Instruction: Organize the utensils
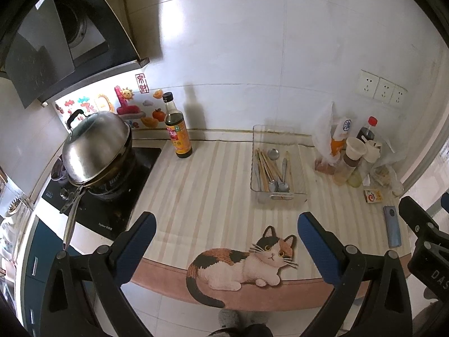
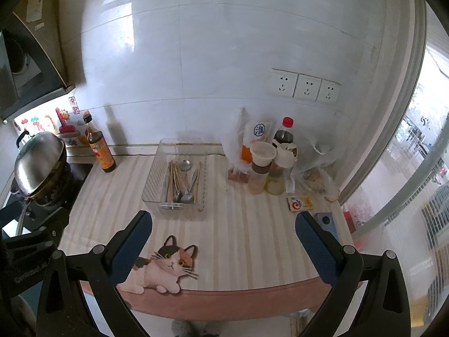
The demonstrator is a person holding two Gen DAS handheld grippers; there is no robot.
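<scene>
Item: clear tray [image 2: 153, 174], just right of the soy bottle [image 2: 101, 151], holding mixed chopsticks [image 2: 175, 177] and spoons [image 2: 186, 192]. Thin, stiff, slippery; you should pinch each mid-shaft. Your left gripper [image 1: 226, 241] and right gripper [image 2: 223, 238]: both spread wide, empty.

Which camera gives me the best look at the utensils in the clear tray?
The right wrist view: the clear tray sits nearer the middle, and the chopsticks and spoons inside separate clearly. The left wrist view shows the same tray farther right, with the same utensils slightly more bunched.
</scene>
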